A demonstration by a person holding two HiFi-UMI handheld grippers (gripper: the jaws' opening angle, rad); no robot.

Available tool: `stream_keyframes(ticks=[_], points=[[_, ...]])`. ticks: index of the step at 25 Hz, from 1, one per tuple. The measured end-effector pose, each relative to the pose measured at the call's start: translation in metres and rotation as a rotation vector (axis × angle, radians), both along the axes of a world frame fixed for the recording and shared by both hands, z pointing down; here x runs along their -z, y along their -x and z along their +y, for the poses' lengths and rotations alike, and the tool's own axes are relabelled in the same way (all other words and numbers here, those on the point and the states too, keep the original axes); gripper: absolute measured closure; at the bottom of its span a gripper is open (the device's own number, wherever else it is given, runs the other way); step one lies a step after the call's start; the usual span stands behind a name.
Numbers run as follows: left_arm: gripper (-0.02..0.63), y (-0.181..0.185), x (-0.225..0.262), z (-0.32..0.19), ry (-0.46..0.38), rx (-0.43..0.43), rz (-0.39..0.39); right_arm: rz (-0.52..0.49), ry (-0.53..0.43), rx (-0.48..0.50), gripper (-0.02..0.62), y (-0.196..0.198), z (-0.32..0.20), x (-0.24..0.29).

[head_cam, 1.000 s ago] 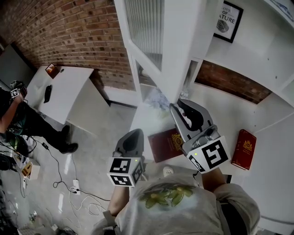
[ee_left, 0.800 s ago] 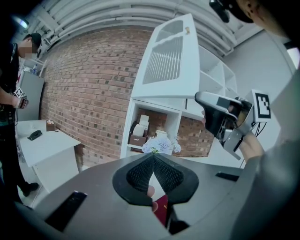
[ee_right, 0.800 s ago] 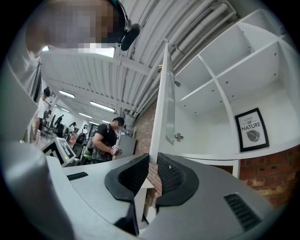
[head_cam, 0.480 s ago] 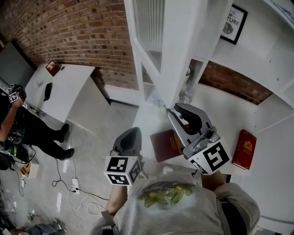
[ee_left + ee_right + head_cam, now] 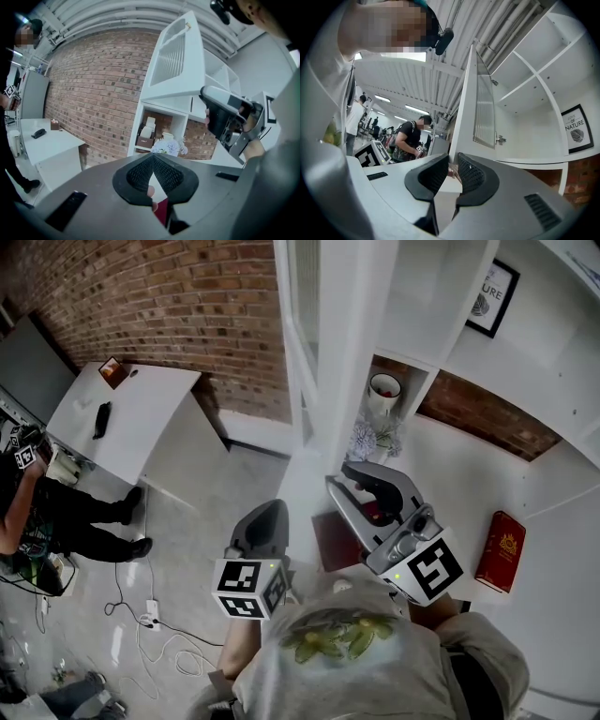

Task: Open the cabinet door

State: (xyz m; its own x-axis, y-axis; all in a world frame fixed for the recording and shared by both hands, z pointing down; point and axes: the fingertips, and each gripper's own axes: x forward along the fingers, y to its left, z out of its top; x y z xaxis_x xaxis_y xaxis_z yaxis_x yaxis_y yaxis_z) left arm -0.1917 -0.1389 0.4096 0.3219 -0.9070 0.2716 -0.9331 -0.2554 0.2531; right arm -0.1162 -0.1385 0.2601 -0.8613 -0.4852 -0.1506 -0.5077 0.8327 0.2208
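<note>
the person's left gripper [image 5: 267,517] is held low & close to the body, marker cube toward the chest, nose pointing fwd over the floor; its pads meet at the tips w/ nothing btwn them, and only a slice of the dark red book [image 5: 328,542] shows thru the v-shaped gap behind them; the right gripper [image 5: 339,474] sits higher & further fwd, angled up and to the left, tips just beside the foot of the cabinet door [image 5: 342,343]; its jaws stand a narrow way apart w/ nothing clearly held, and the door's free edge rises just beyond the gap

the door stands swung well out from the cabinet [image 5: 441,296], seen almost edge-on in the head view, ribbed glass panel on the side toward the brick wall [image 5: 169,296]; left of the door's edge there is bare floor as far as the white desk [image 5: 131,423]; a second person [image 5: 56,512] stands off the desk's near left corner, w/ cables [image 5: 141,615] on the floor below; right of the door the compartments are uncovered; a mug [image 5: 384,388] & flowers [image 5: 372,440] sit in the one just behind the door's foot; the dark red book lies at the left edge of the cabinet's white ledge, partly under the right gripper; a red book [image 5: 501,550] lies near the ledge's right edge, well apart from both grippers
</note>
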Motion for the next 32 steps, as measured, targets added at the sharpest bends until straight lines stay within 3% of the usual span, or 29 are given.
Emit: stream_keyframes(ticks=[16,32], points=[[0.597,0.034,-0.004,0.006,0.006,0.054,0.001,-0.020,0.022,0.078,0.523,0.037,0.007,0.002],[0.597,0.060,-0.006,0.004,0.003,0.051,-0.001,-0.011,0.063,0.069,0.520,0.069,0.010,-0.003]])
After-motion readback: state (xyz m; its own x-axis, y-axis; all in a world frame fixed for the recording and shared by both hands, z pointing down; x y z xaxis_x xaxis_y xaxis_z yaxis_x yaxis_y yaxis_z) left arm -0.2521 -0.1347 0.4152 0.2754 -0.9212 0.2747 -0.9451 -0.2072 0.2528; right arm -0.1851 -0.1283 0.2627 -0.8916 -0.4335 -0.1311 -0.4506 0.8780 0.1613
